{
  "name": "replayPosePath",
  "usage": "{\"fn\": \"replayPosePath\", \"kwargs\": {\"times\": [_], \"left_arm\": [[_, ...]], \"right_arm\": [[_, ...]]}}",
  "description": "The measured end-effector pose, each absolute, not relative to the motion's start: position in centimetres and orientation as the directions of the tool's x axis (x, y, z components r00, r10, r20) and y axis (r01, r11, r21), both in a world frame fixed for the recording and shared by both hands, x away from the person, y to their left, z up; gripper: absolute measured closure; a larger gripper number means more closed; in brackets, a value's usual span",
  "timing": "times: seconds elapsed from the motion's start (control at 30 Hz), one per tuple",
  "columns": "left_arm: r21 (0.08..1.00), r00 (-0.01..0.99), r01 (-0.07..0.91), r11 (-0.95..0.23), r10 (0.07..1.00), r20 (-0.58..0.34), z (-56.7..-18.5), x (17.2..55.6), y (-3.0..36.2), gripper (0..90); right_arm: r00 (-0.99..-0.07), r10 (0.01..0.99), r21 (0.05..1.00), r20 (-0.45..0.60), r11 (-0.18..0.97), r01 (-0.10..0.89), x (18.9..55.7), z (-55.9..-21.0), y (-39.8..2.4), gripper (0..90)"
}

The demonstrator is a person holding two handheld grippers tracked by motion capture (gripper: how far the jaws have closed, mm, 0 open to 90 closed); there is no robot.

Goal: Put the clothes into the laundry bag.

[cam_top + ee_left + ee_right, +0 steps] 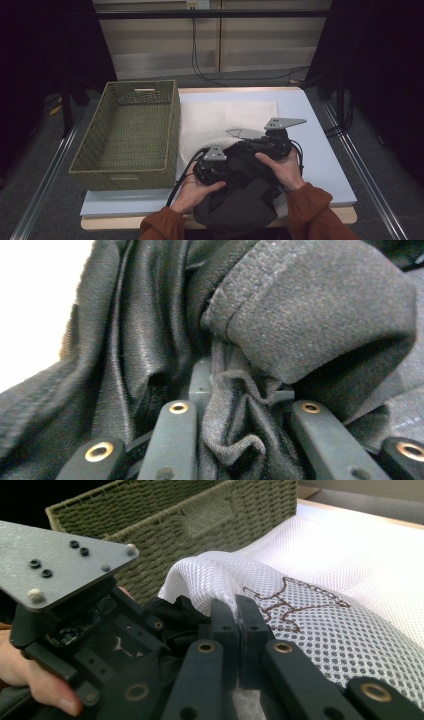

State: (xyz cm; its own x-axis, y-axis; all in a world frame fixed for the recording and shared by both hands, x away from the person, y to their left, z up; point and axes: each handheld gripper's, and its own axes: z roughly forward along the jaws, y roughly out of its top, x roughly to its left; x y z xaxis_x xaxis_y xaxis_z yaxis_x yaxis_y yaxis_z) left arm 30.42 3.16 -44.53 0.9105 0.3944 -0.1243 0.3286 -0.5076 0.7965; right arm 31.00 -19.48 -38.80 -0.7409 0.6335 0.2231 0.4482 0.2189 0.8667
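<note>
A black garment (240,205) lies bunched at the front of the table, partly over the near edge. Behind it a white mesh bag (225,117) is spread flat, its near edge lifted. My left gripper (227,167) is down in the dark cloth. In the left gripper view its jaws (220,390) are shut on a gathered fold of the black garment (310,315). My right gripper (250,144) sits just right of it. In the right gripper view its jaws (235,622) are pressed together on the edge of the white mesh bag (320,630), which carries a brown stitched outline.
An olive woven basket (172,130) stands on the left half of the light blue table (320,165), with nothing inside; its end wall (165,510) rises close behind the left gripper's grey plate. Cables trail from both grippers. Dark curtains and metal rails flank the table.
</note>
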Motion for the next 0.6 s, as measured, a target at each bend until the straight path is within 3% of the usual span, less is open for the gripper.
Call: {"fn": "replayPosePath", "kwargs": {"times": [0.1, 0.3, 0.53, 0.6], "left_arm": [[0.808, 0.912, 0.293, -0.512, 0.403, -0.076, -43.9, 30.9, 3.0, 73.8], [0.829, 0.900, 0.312, -0.464, 0.423, -0.102, -42.8, 32.1, 3.0, 73.8], [0.818, 0.849, 0.350, -0.456, 0.524, -0.071, -44.5, 34.0, 2.6, 73.7], [0.822, 0.841, 0.377, -0.427, 0.530, -0.110, -45.0, 34.5, 3.0, 73.7]], "right_arm": [[-0.742, 0.629, 0.867, 0.231, 0.212, 0.450, 30.8, -38.4, -19.4, 89.3], [-0.752, 0.621, 0.879, 0.221, 0.206, 0.429, 30.3, -37.5, -19.2, 89.3], [-0.760, 0.617, 0.885, 0.203, 0.216, 0.412, 29.8, -37.1, -18.6, 89.3], [-0.764, 0.615, 0.881, 0.196, 0.231, 0.412, 29.7, -37.1, -18.6, 89.3]]}}
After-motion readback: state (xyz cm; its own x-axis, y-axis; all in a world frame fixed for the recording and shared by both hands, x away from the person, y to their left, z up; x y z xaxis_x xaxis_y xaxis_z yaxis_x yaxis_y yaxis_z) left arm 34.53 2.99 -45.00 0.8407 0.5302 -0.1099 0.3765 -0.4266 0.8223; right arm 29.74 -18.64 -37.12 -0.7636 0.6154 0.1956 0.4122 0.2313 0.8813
